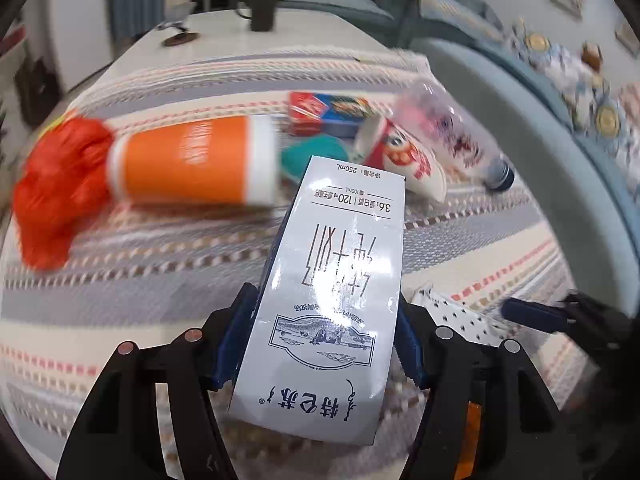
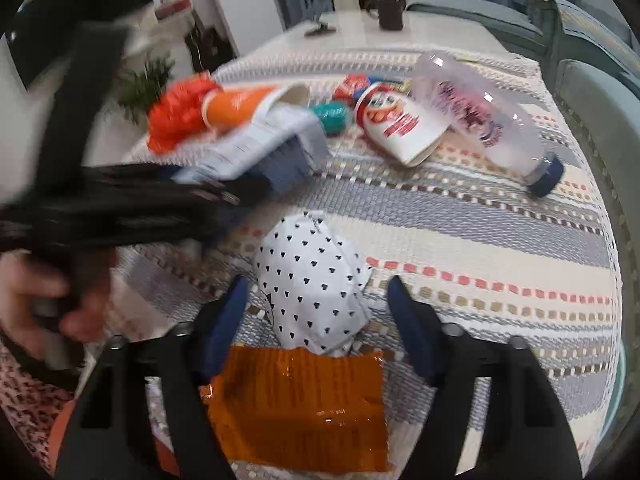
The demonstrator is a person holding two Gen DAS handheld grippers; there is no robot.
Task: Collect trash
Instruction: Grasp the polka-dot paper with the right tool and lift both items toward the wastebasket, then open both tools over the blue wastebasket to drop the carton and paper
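A white milk carton [image 1: 332, 280] with blue print stands between the blue pads of my left gripper [image 1: 322, 340], which press on both its sides. In the right wrist view that gripper is a dark blur at the left, with the milk carton [image 2: 256, 140] in it and a hand below. My right gripper [image 2: 316, 312] is open around a crumpled white paper bag with black dots [image 2: 316, 280], with a gap on each side. An orange foil wrapper [image 2: 300, 404] lies on the striped tablecloth [image 2: 480, 240] just under that gripper.
Further back lie an orange paper cup [image 1: 192, 160], a red net bag [image 1: 60, 184], a red-and-white cup [image 2: 400, 128], a clear plastic bottle [image 2: 480, 116], a teal ball [image 2: 332, 114] and a red-and-blue box [image 1: 320, 112]. A teal chair [image 2: 592, 92] stands by the right edge.
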